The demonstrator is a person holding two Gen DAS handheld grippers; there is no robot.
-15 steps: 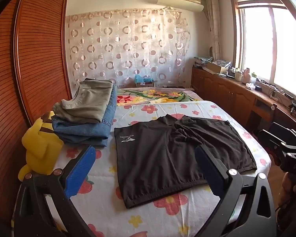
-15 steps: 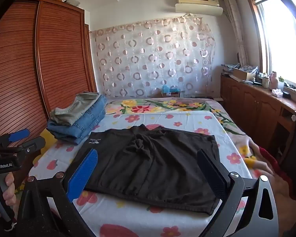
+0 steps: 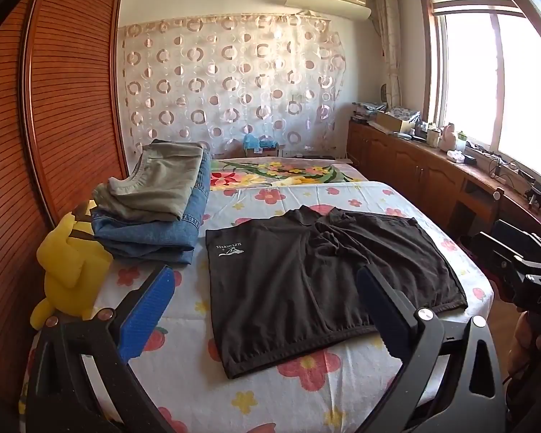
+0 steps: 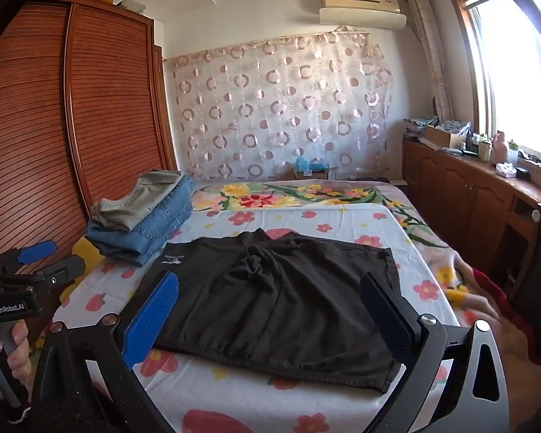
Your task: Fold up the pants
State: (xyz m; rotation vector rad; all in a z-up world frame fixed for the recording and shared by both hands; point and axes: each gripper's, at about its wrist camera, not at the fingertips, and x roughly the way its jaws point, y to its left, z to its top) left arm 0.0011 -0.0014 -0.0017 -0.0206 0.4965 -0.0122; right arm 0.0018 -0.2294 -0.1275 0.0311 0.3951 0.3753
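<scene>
Black shorts [image 3: 306, 281] lie spread flat on the flowered bed sheet [image 3: 184, 389], waistband toward me, with a bunched fold at the crotch; they also show in the right wrist view [image 4: 281, 299]. My left gripper [image 3: 263, 299] is open and empty, held above the near left part of the bed. My right gripper [image 4: 270, 306] is open and empty, above the near edge of the shorts. The right gripper shows at the right edge of the left wrist view [image 3: 523, 274]; the left gripper shows at the left of the right wrist view [image 4: 29, 270].
A stack of folded jeans with khaki pants on top [image 3: 155, 209] sits at the bed's left side, next to a yellow plush toy [image 3: 68, 267]. A wooden wardrobe [image 3: 54, 126] lines the left. A low wooden cabinet [image 3: 432, 180] with clutter runs under the window on the right.
Both views have shifted only slightly; the shorts lie as before and both grippers stay open.
</scene>
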